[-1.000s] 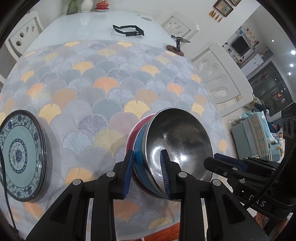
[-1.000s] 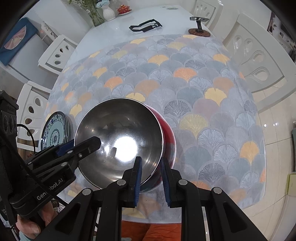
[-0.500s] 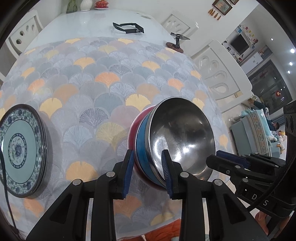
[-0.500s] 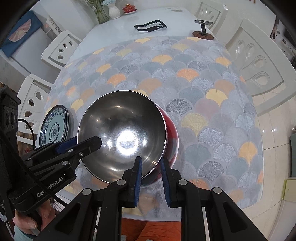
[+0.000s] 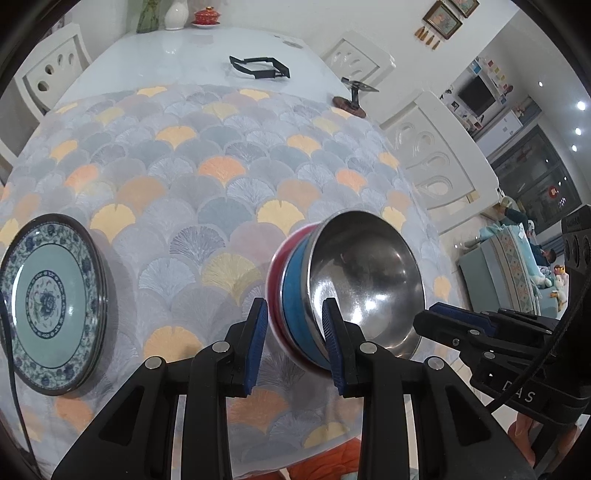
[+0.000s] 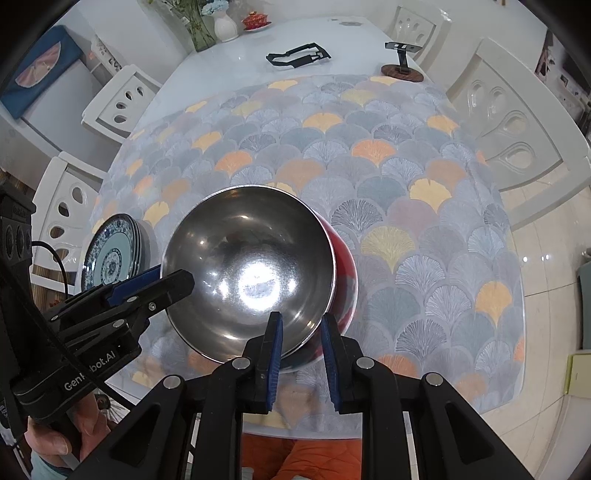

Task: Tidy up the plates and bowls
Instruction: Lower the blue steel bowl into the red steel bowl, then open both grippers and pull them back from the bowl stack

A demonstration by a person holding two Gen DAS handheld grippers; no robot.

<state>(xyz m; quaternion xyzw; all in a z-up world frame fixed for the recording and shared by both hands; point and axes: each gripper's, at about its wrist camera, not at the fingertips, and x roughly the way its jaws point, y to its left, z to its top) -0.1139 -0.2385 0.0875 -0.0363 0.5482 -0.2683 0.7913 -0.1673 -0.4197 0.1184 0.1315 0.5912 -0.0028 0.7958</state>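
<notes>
A nested stack of bowls [image 5: 354, 284], steel inside with blue and red shells outside, is held above the patterned tablecloth [image 5: 207, 177]. My left gripper [image 5: 293, 325] is shut on its near left rim. My right gripper [image 6: 301, 332] is shut on the opposite rim of the stack [image 6: 251, 273], and it also shows in the left wrist view [image 5: 436, 319]. A stack of blue-and-white patterned plates [image 5: 48, 314] lies on the cloth at the left, apart from both grippers; it also shows in the right wrist view [image 6: 110, 254].
A black frame [image 5: 258, 68] and a small stand on a wooden base [image 5: 352, 99] sit on the bare white table at the far end. A vase and a red lidded dish [image 5: 205, 16] stand at the back. White chairs [image 5: 436, 155] surround the table.
Both grippers have carried the bowl stack a little farther from the table's near edge and higher; the plates have not moved.
</notes>
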